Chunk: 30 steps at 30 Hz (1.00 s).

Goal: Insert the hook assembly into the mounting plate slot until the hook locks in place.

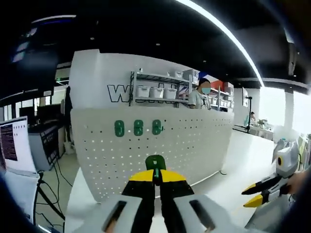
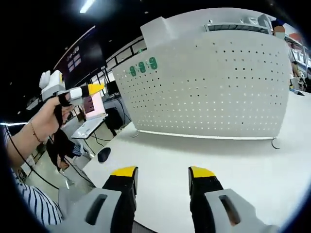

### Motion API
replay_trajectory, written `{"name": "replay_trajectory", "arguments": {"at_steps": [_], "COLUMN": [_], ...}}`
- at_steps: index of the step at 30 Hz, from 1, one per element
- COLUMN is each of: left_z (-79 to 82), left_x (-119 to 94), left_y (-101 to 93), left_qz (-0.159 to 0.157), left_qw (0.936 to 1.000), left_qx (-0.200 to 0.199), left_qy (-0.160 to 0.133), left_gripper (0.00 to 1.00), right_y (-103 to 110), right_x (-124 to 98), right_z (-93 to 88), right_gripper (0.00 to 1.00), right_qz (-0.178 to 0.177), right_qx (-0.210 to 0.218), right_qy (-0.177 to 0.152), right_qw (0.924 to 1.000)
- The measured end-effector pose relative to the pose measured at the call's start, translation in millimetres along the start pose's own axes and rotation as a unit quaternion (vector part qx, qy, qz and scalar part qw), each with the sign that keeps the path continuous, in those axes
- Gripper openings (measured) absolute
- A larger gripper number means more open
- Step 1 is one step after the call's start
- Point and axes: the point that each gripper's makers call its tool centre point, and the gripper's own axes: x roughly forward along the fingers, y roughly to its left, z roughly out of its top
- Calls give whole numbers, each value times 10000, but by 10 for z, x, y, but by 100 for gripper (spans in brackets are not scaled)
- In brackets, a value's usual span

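Left gripper view: fourth hook heading for the board.
The left gripper [image 1: 156, 177] is pinching a small green plastic hook [image 1: 155, 163] in closed fingers, short of the white perforated mounting board [image 1: 194, 145], where three green hooks [image 1: 138, 127] are sitting; the right gripper [image 2: 163, 174] is hovering with fingers apart, holding nothing, over the white desk [image 2: 252, 160].

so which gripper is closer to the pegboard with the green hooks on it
Left. The left gripper, shut on a green hook, is raised facing the pegboard near its mounted hooks. The right gripper is open, low over the table, farther back.

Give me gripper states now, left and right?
Left gripper: jaws shut on a green hook.
Right gripper: open, empty.
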Motion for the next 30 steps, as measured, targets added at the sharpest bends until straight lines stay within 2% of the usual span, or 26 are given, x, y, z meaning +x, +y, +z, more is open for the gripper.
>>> {"name": "replay_trajectory", "arguments": {"at_steps": [8,13,20,30], "left_z": [95,122,222,364], "left_x": [128,152,241,353], "left_y": [156,322,468,640], "left_qz": [176,440,617,852], "left_qw": [9997,9987,9971,9933], "left_qx": [3,146,231,425], "left_qy": [-158,-213,-377,-649], "left_gripper": [2,2,2,2], "right_y": [-191,-184,-210,-258], "right_x": [-72,-68,-99,-140], "right_z": [-141,-243,-363,-496], "right_gripper": [38,37,37,37], "right_qz": [-259,-153,-147,-176], "right_qx": [-51,139,293,219], "right_qy": [172,332,448,712], "right_qw": [9995,9992,9985,9971]}}
